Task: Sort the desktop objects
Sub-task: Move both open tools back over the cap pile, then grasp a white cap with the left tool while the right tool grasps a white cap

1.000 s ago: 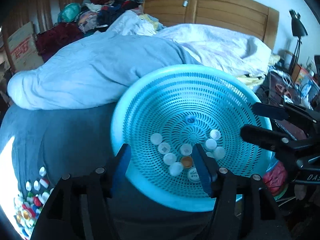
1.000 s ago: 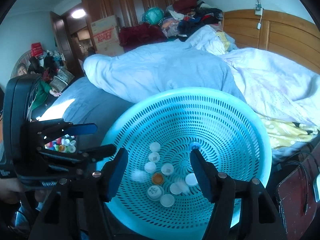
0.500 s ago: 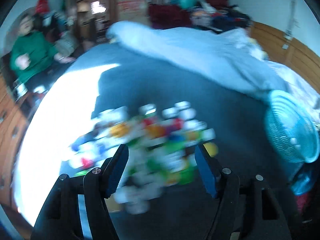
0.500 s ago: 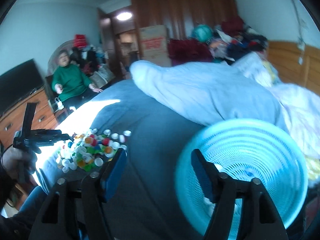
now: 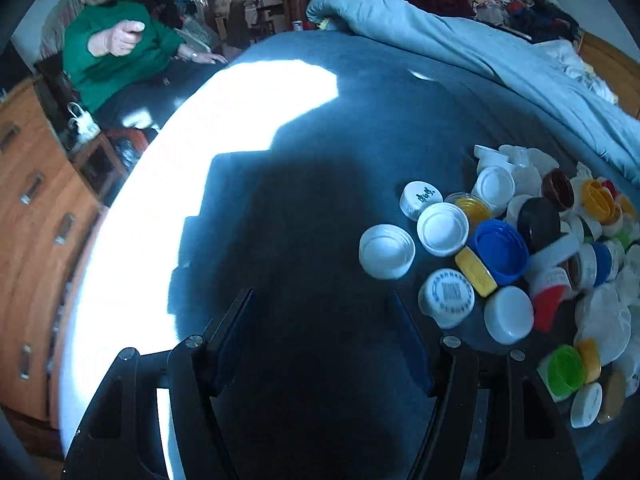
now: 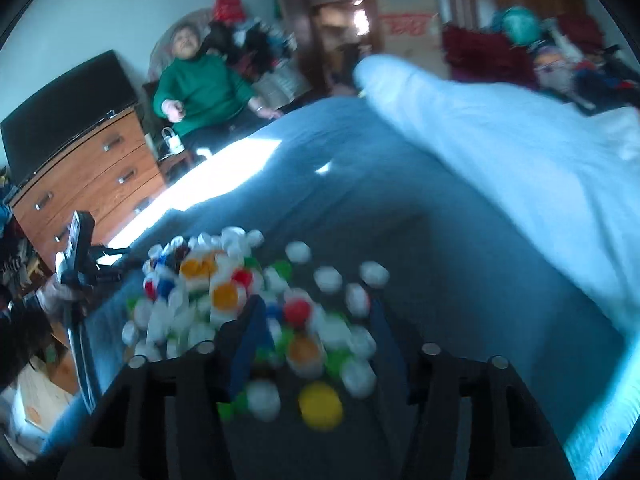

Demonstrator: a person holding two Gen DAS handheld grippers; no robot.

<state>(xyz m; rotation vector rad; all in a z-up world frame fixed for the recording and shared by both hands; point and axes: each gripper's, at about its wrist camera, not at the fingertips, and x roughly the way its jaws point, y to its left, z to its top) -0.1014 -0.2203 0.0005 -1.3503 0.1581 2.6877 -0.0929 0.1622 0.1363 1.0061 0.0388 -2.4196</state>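
Loose heap of mixed bottle caps [image 5: 520, 248] on dark blue bedspread, mostly white, some blue, yellow, green, red

Glossy plastic caps [image 5: 500, 248], matt cloth bedspread [image 5: 320, 160]

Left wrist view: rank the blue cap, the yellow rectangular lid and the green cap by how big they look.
1. blue cap, clearly largest.
2. green cap.
3. yellow rectangular lid, lying on edge against the blue cap.
The last two look close; the fisheye edge distorts the green cap, so that order is unsure.
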